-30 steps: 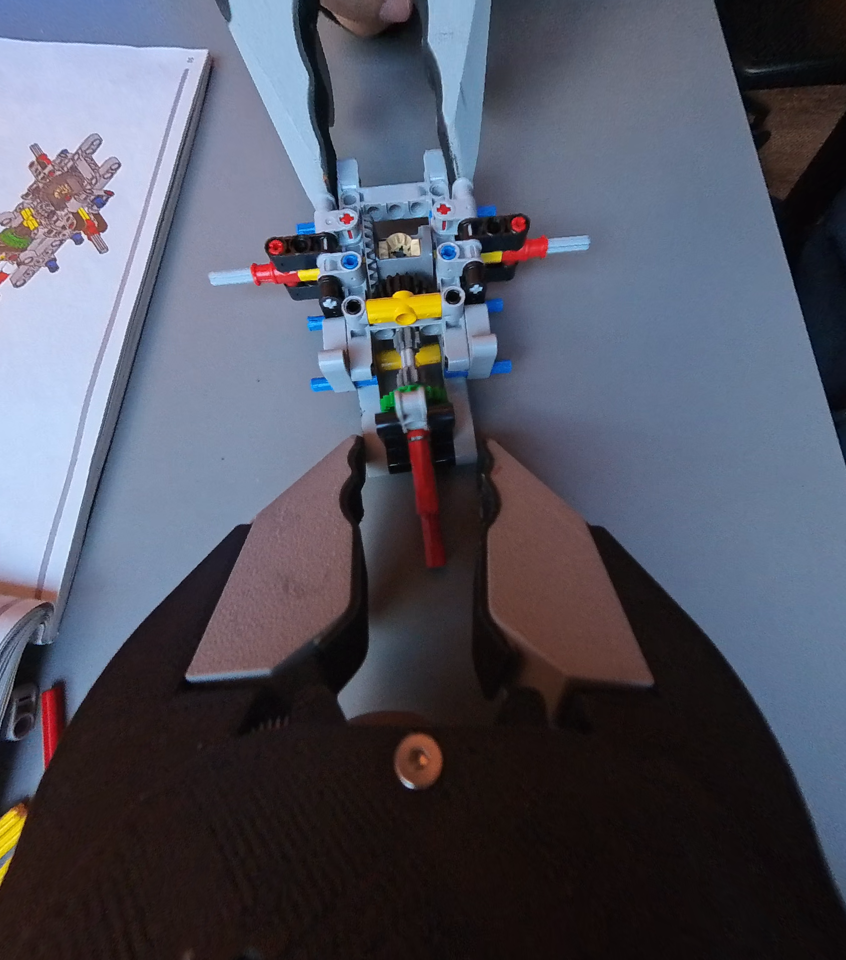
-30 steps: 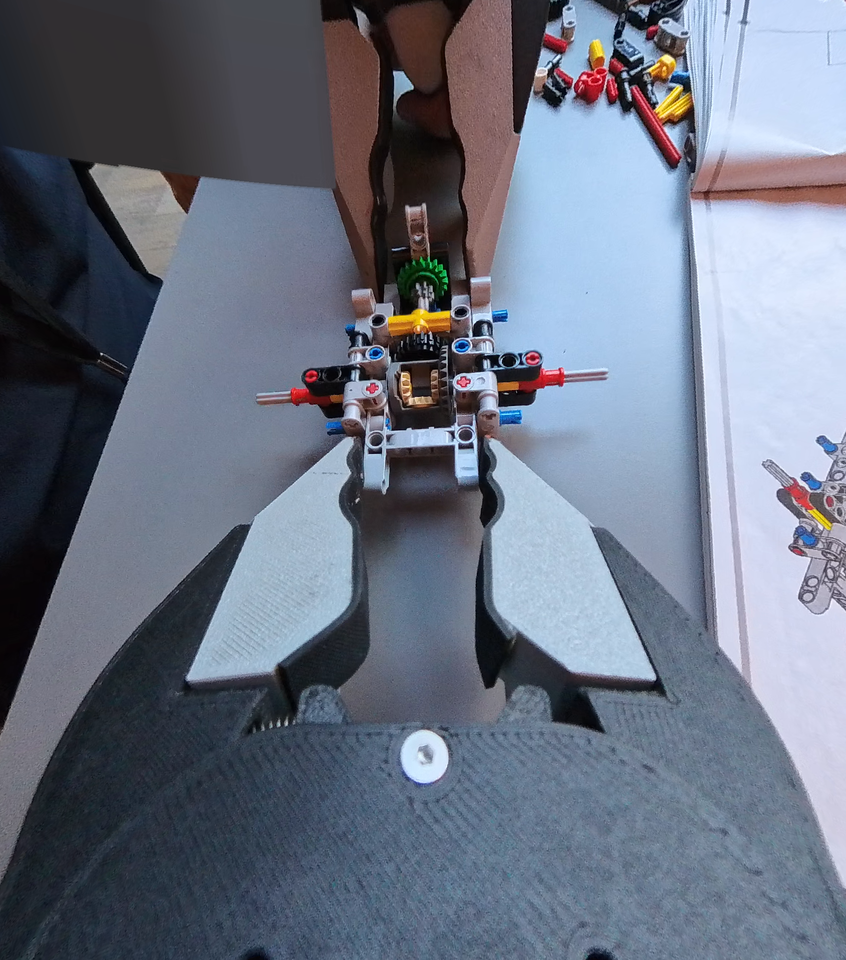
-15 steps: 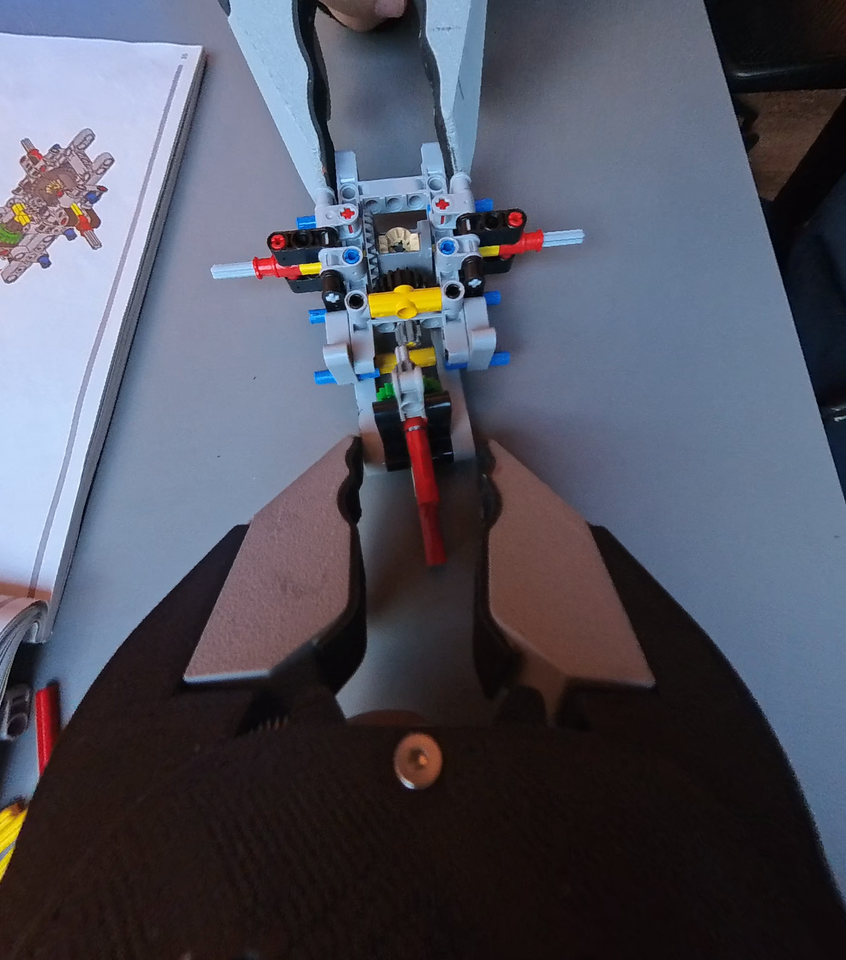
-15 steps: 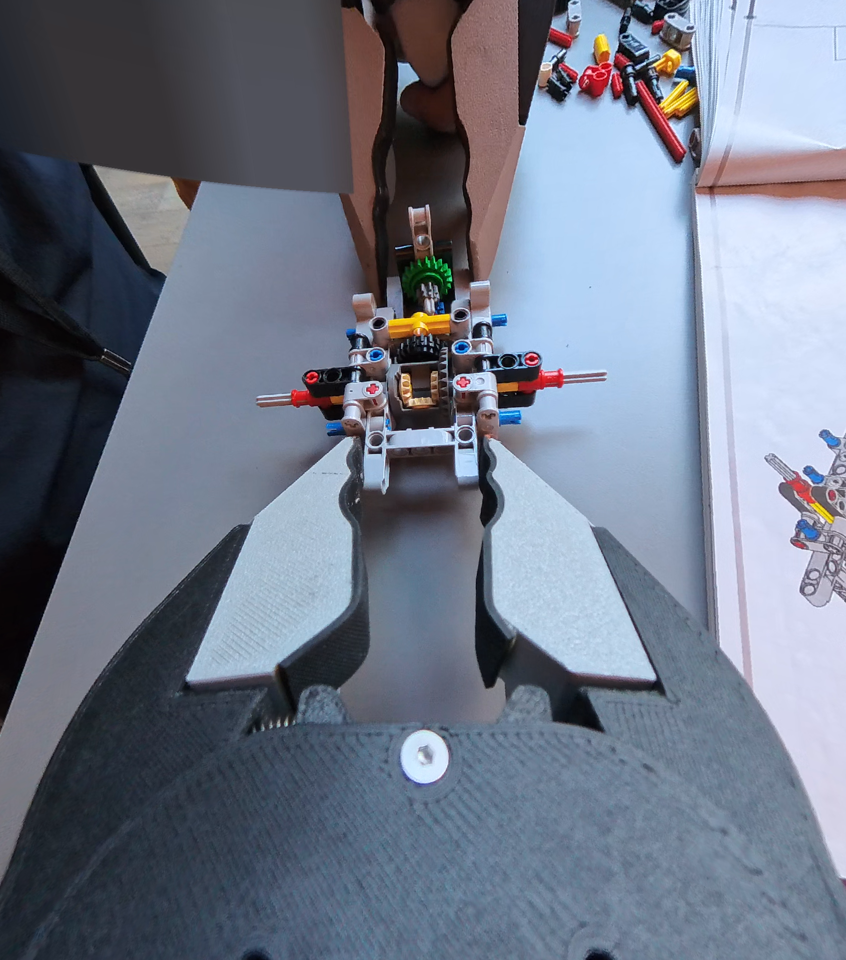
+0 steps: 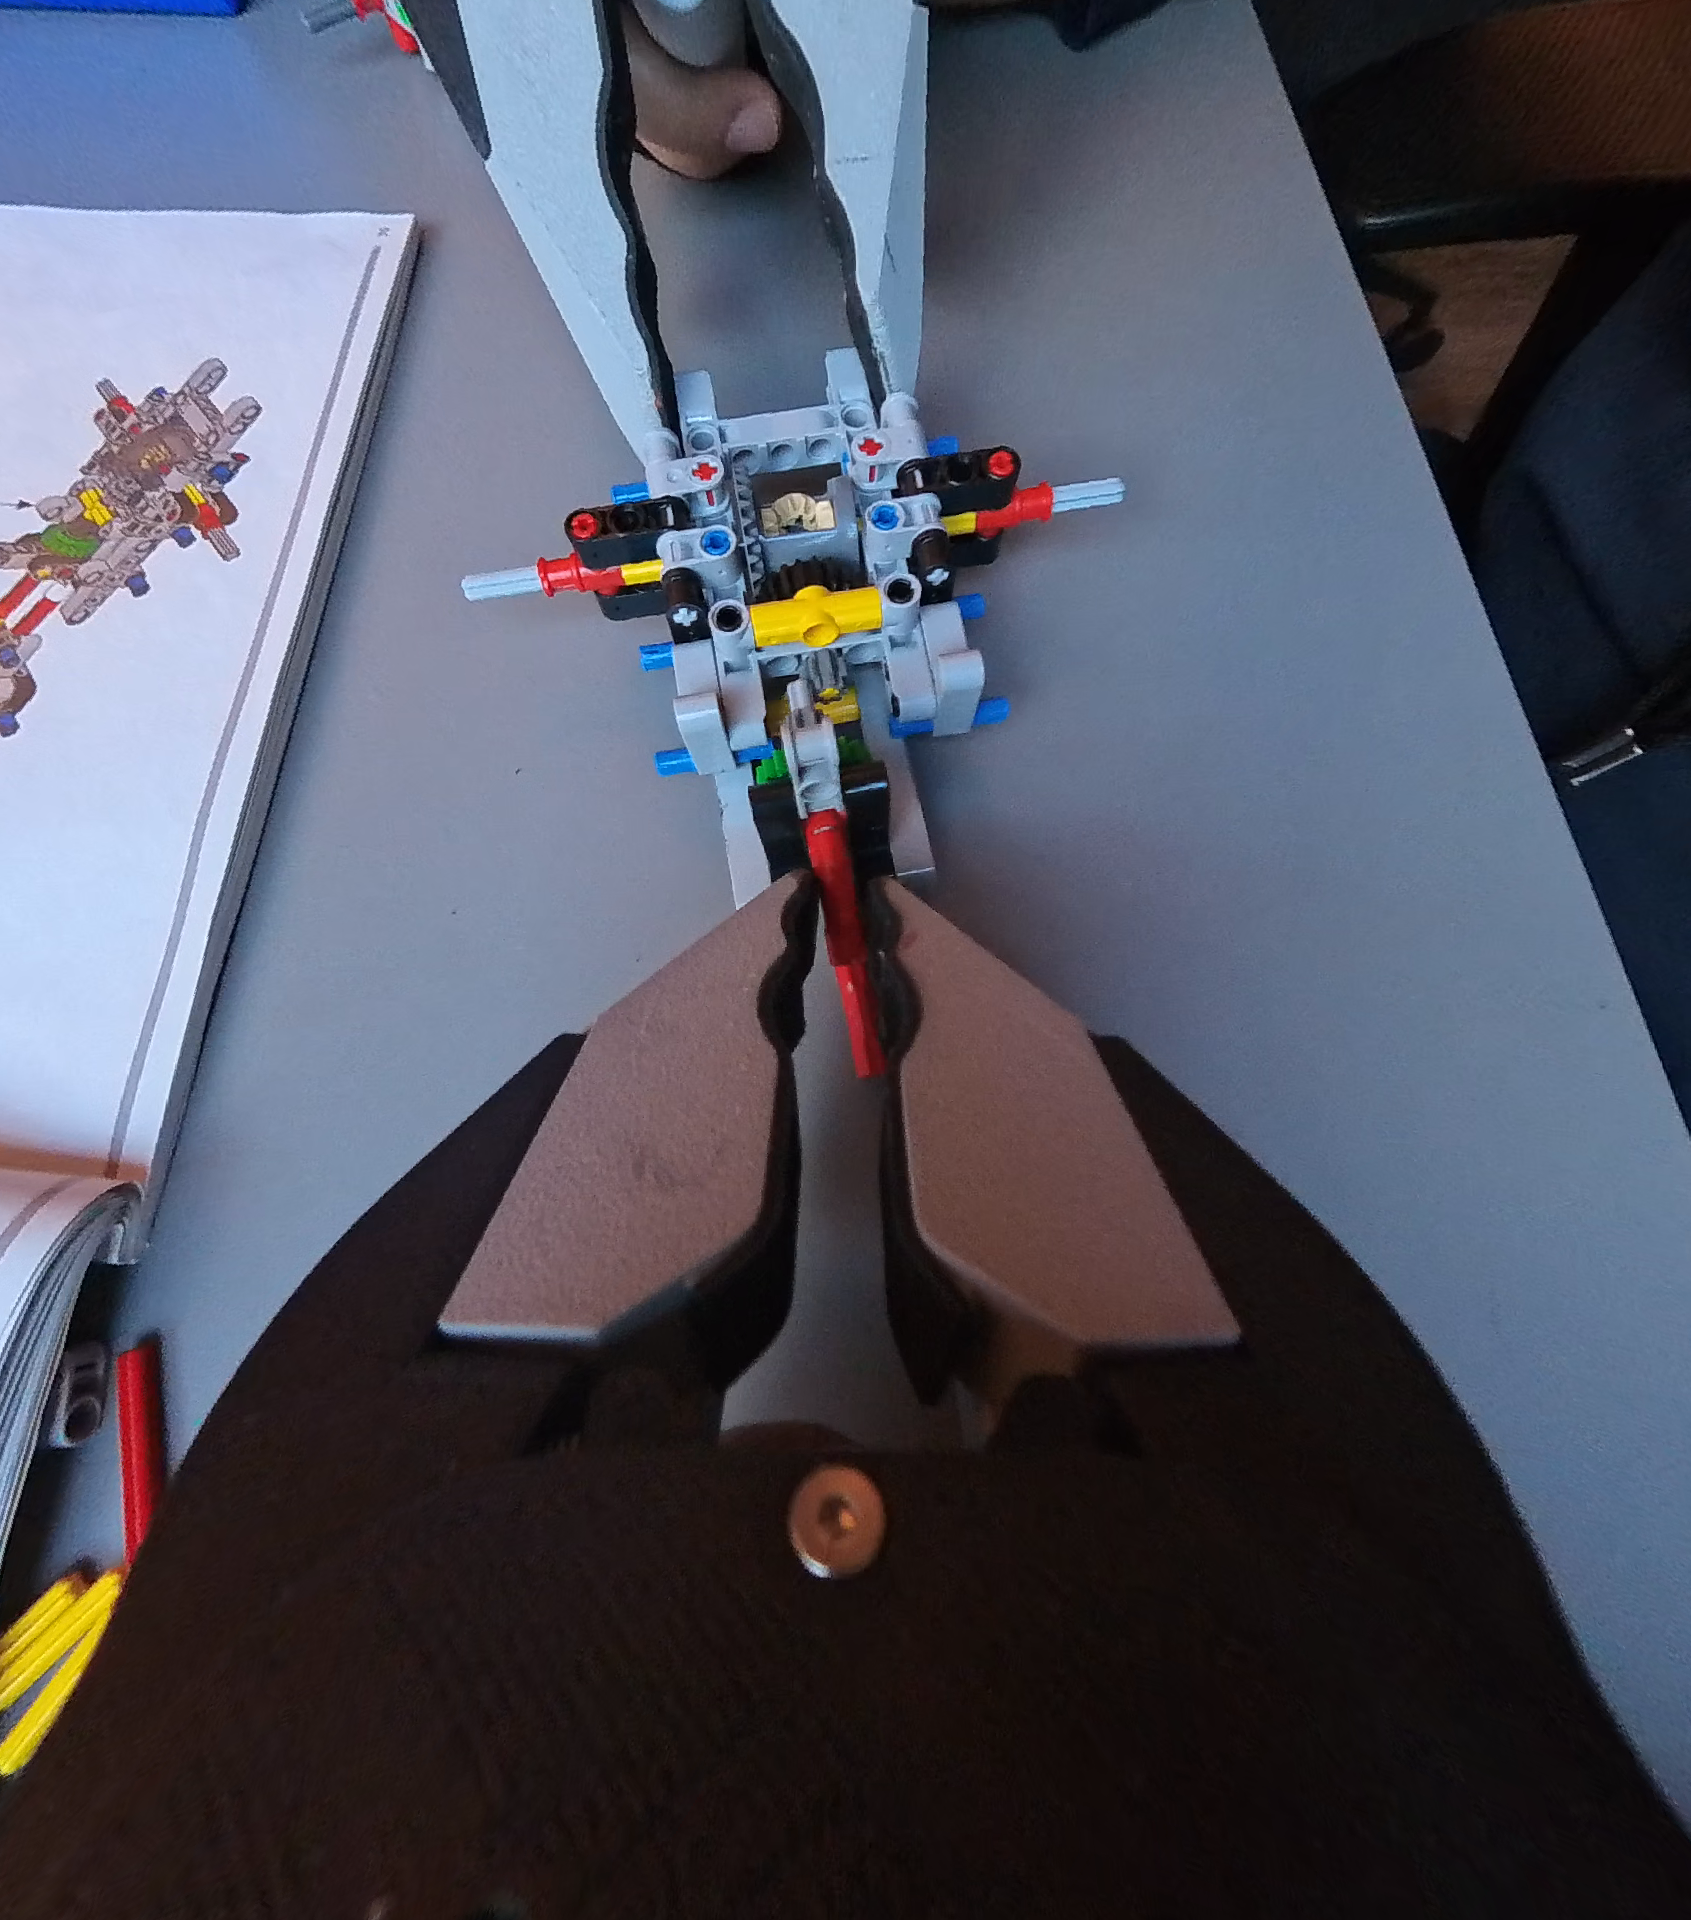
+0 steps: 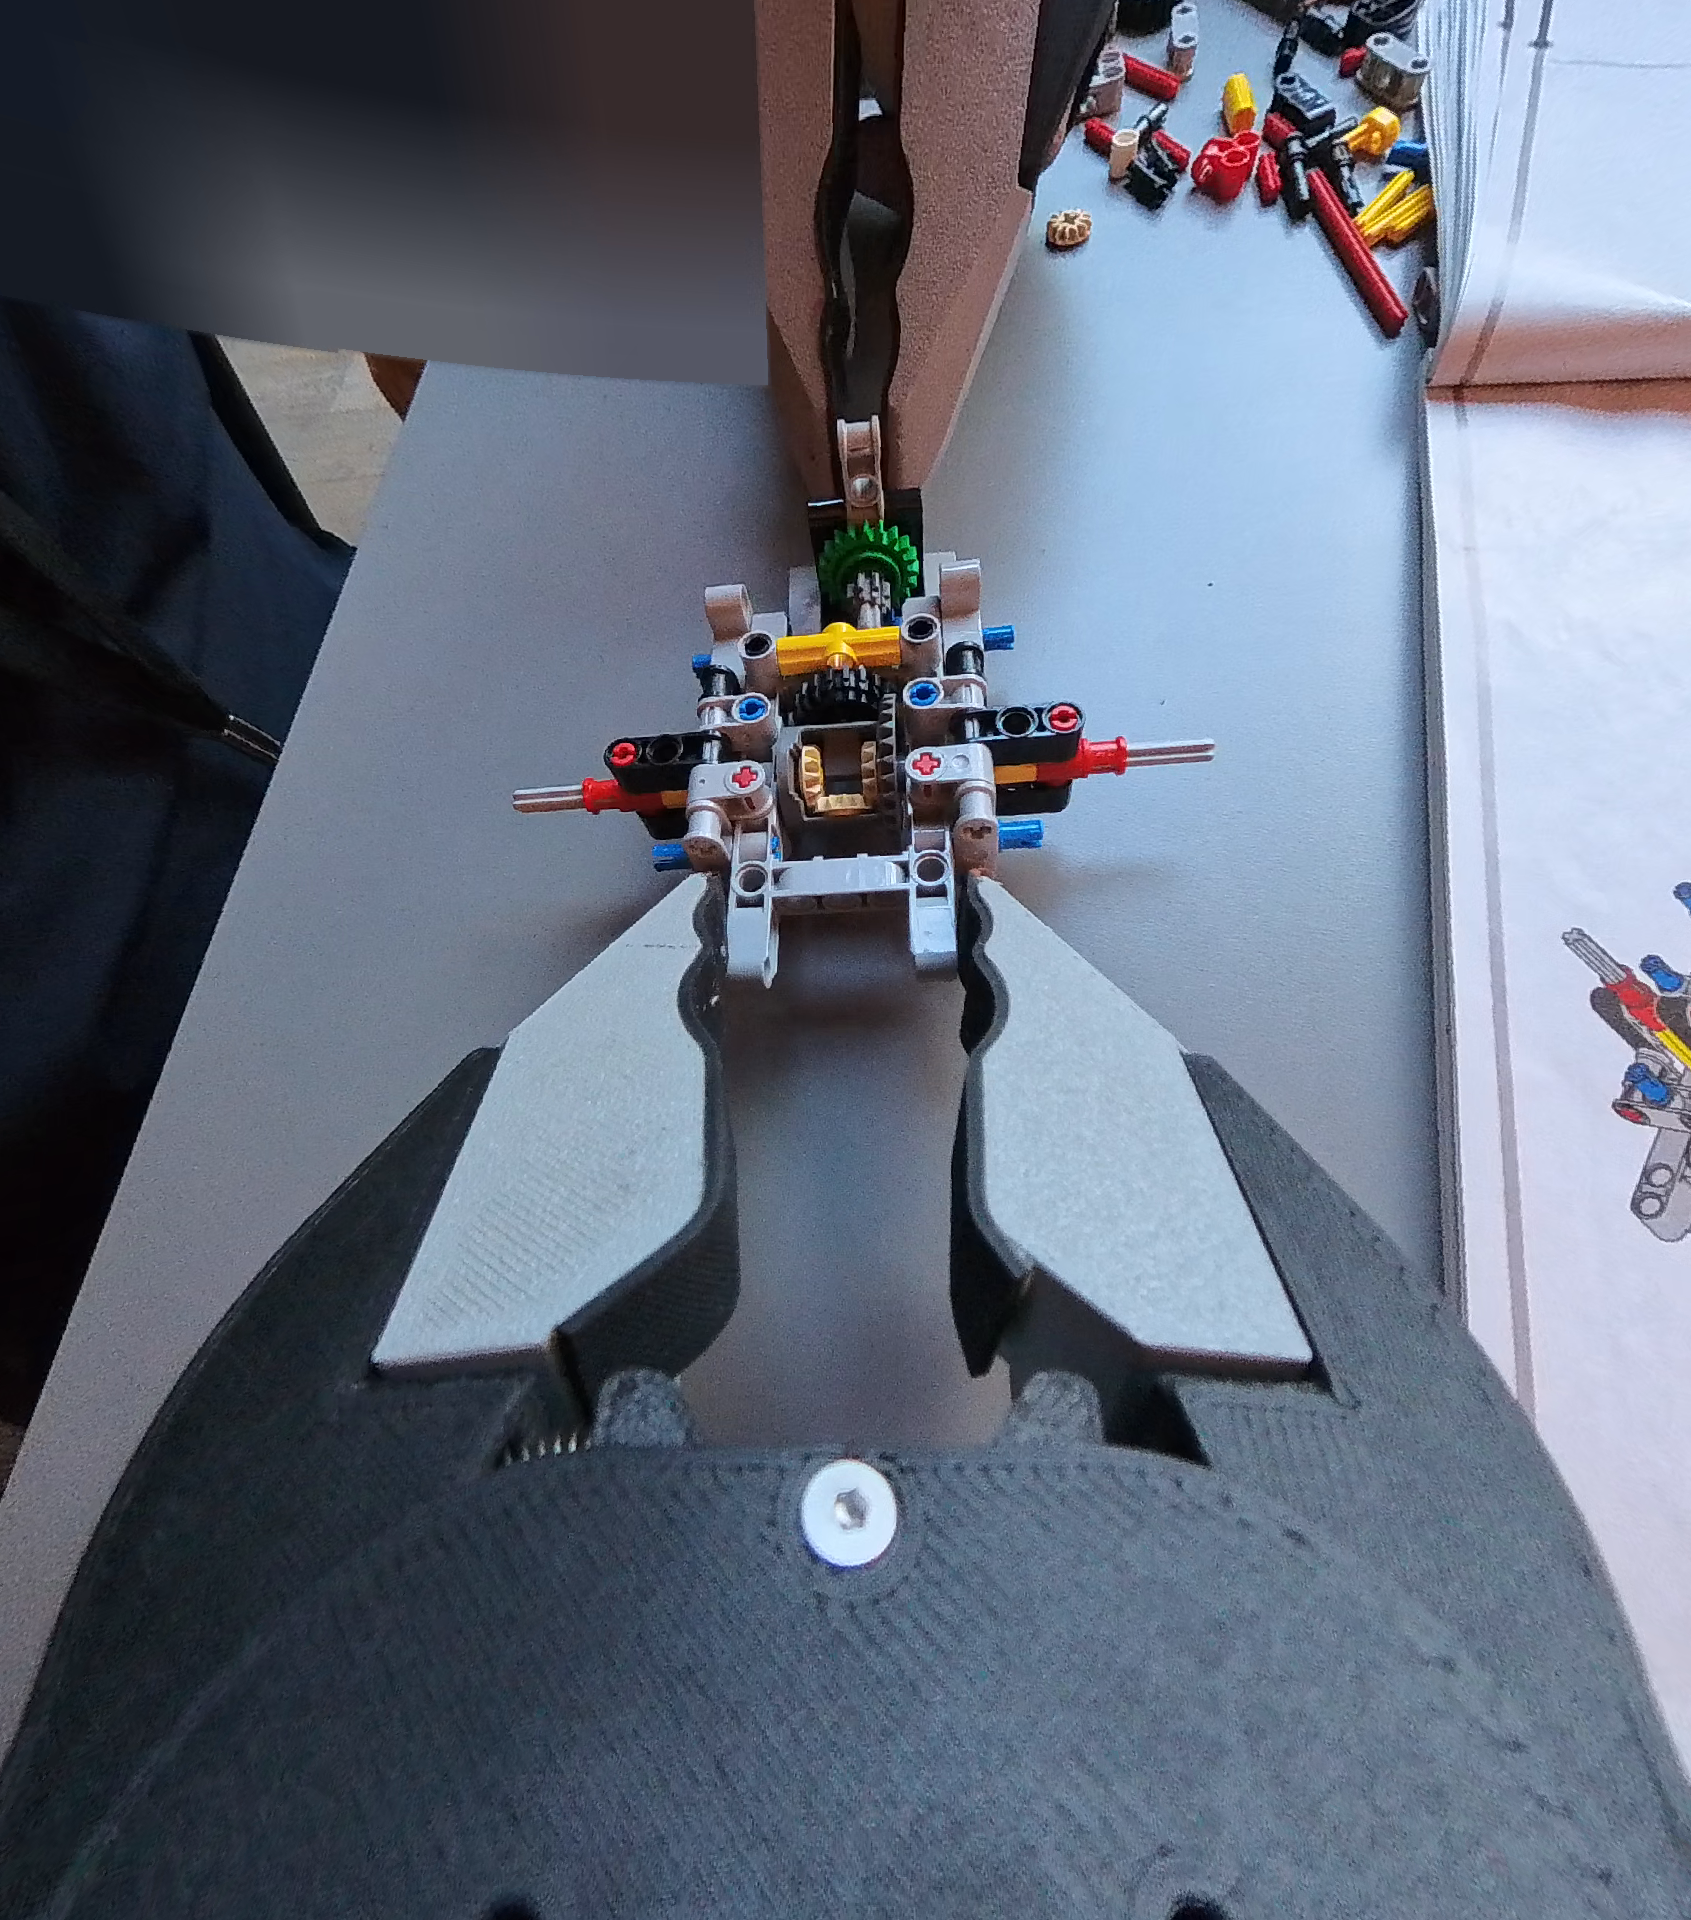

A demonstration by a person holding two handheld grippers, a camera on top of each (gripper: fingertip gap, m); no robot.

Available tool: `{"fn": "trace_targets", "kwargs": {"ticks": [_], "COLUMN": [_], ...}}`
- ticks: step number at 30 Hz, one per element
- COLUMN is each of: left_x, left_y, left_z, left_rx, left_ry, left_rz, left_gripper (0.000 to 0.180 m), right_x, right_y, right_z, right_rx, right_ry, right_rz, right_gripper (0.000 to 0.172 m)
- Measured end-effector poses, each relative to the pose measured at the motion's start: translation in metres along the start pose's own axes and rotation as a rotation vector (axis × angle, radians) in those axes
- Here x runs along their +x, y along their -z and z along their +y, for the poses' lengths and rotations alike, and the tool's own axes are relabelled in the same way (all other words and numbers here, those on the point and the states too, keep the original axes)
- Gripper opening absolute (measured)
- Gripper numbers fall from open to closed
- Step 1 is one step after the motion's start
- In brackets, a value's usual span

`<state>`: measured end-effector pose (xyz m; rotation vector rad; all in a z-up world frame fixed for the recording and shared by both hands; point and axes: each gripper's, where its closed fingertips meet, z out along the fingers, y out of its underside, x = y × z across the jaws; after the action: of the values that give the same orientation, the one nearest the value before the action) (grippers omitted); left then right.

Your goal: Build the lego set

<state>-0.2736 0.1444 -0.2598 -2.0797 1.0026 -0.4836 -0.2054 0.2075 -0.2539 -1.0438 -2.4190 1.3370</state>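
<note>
1. The left wrist view looked forward and down along its own hand-held gripper (image 5: 839, 904), close over the counter (image 5: 1184, 831).
2. The right wrist view faced the opposite way.
3. Both shared the brick model (image 5: 799, 603) (image 6: 851, 748) between them.

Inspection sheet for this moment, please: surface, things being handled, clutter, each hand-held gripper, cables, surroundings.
Surface: grey table, flat, mostly bare around the model.
Things handled: brick-built gear assembly lying on the table, a red axle sticking out of one end.
Clutter: open instruction booklet beside the assembly; loose small parts in a pile at the far corner; yellow and red axles by the booklet's edge.
Left hand-held gripper: closed onto the red axle, pads against it.
Right hand-held gripper: fingers on either side of the assembly's grey frame, pads against its two sides.
Cables: nothing seen.
Surroundings: dark fabric past the table edge.
</note>
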Motion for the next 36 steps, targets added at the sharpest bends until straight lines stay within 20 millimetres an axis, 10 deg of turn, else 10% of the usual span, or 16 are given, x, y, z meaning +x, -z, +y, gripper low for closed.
{"fn": "trace_targets", "kwargs": {"ticks": [36], "left_x": [-0.003], "left_y": [0.002], "left_z": [-0.017], "left_rx": [0.021], "left_ry": [0.031], "left_rz": [-0.082], "left_gripper": [0.003], "right_x": [0.004], "right_y": [-0.001], "right_z": [0.009], "right_rx": [-0.123], "right_ry": [-0.010], "right_rz": [0.086], "right_gripper": [0.042]}}
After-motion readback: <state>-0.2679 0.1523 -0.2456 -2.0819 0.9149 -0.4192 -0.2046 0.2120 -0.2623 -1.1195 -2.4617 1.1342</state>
